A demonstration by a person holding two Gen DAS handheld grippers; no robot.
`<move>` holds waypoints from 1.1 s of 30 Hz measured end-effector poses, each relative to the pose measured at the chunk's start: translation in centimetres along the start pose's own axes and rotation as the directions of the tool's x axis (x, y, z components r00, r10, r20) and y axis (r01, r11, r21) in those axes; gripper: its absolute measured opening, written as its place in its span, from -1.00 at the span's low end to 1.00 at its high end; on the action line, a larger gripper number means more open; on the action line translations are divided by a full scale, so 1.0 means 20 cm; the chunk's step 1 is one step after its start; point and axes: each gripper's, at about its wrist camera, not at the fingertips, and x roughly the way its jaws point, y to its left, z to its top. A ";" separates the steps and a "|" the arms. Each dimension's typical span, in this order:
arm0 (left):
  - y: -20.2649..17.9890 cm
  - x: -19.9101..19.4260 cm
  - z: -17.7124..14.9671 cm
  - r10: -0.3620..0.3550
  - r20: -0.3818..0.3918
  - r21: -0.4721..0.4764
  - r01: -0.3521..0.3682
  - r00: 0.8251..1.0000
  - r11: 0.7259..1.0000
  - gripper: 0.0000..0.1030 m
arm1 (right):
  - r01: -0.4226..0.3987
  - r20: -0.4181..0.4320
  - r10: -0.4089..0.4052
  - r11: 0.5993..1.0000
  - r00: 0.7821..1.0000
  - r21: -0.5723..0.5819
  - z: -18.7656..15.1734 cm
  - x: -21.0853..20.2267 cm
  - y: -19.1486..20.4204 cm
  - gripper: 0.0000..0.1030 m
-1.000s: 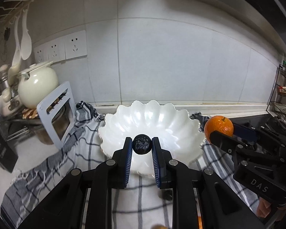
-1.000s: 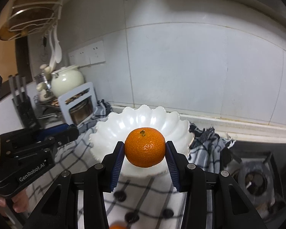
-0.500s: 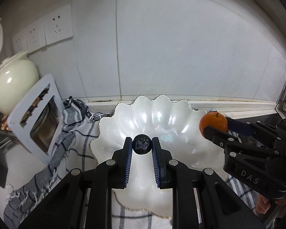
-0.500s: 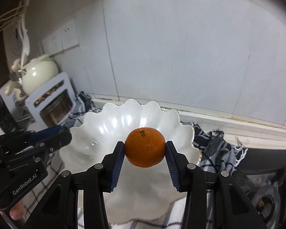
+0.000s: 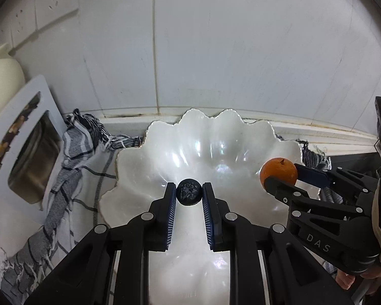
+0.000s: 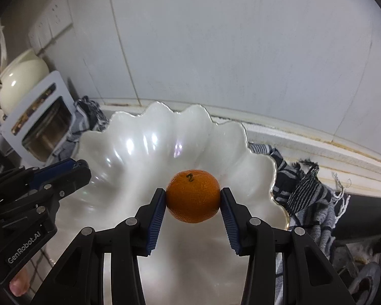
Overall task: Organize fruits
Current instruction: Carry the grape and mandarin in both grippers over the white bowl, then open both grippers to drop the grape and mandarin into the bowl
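My left gripper [image 5: 189, 195] is shut on a small dark round fruit [image 5: 189, 192] and holds it over the white scalloped bowl [image 5: 210, 137]. My right gripper [image 6: 193, 198] is shut on an orange mandarin [image 6: 193, 195] and holds it over the same bowl [image 6: 139, 137]. In the left wrist view the right gripper [image 5: 282, 175] with the mandarin [image 5: 278, 169] is at the bowl's right side. In the right wrist view the left gripper [image 6: 73, 170] is at the bowl's left side. The bowl's visible inside holds no fruit.
The bowl stands on a checked cloth [image 5: 71, 167] against a white tiled wall [image 5: 216, 50]. A white appliance with a window [image 5: 20, 142] and a cream teapot [image 6: 20, 78] stand to the left. A stove burner [image 6: 365, 279] is at the lower right.
Both grippers have moved forward and down over the bowl, each still holding its fruit. The bowl now fills more of both views.
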 end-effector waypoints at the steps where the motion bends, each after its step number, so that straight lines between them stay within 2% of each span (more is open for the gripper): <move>1: 0.00 0.01 0.00 0.002 -0.004 0.001 -0.002 1.000 1.000 -0.58 | 0.000 -0.008 0.000 1.000 1.000 0.003 0.00 0.02 0.00 -0.13; 6: -0.01 0.08 -0.01 0.017 -0.010 0.006 -0.017 1.000 1.000 -0.56 | -0.004 -0.040 0.005 1.000 0.999 0.015 0.00 0.08 -0.03 -0.12; 10: -0.01 0.10 -0.01 0.026 -0.006 0.012 -0.026 1.000 1.000 -0.16 | -0.018 -0.045 0.019 1.000 0.999 0.023 0.00 0.08 -0.03 -0.10; 13: -0.02 0.09 -0.02 0.036 0.002 0.013 -0.036 0.999 0.999 0.01 | -0.024 -0.054 0.026 0.999 0.998 0.033 0.00 0.08 -0.04 -0.09; 15: -0.01 0.07 -0.02 0.034 0.005 0.007 -0.035 0.999 0.999 0.08 | -0.023 -0.043 0.025 0.999 0.999 0.036 0.00 0.06 -0.05 0.04; 20: -0.01 -0.03 -0.03 0.073 0.026 0.022 -0.073 0.997 0.997 0.16 | 0.006 0.019 -0.006 1.000 1.000 0.023 0.00 -0.08 -0.05 0.17; 22: -0.02 -0.09 -0.04 0.090 0.036 0.023 -0.091 0.995 0.996 0.36 | 0.022 0.046 -0.023 1.000 0.999 0.016 -0.01 -0.15 -0.05 0.22; 26: -0.02 -0.24 -0.05 0.147 0.098 0.009 -0.149 0.984 0.989 0.55 | 0.068 0.116 -0.067 0.998 0.991 -0.008 -0.05 -0.30 -0.04 0.30; 28: -0.03 -0.33 -0.06 0.168 0.134 0.009 -0.171 0.977 0.985 0.73 | 0.082 0.150 -0.079 0.996 0.986 -0.016 -0.07 -0.38 -0.03 0.31; 32: -0.07 -0.51 -0.11 0.202 0.211 0.001 -0.207 0.956 0.978 0.85 | 0.085 0.197 -0.078 0.996 0.977 -0.028 -0.13 -0.53 -0.03 0.31; 33: -0.08 -0.55 -0.13 0.209 0.249 -0.008 -0.214 0.946 0.977 0.88 | 0.077 0.203 -0.069 0.997 0.977 -0.031 -0.14 -0.57 -0.03 0.31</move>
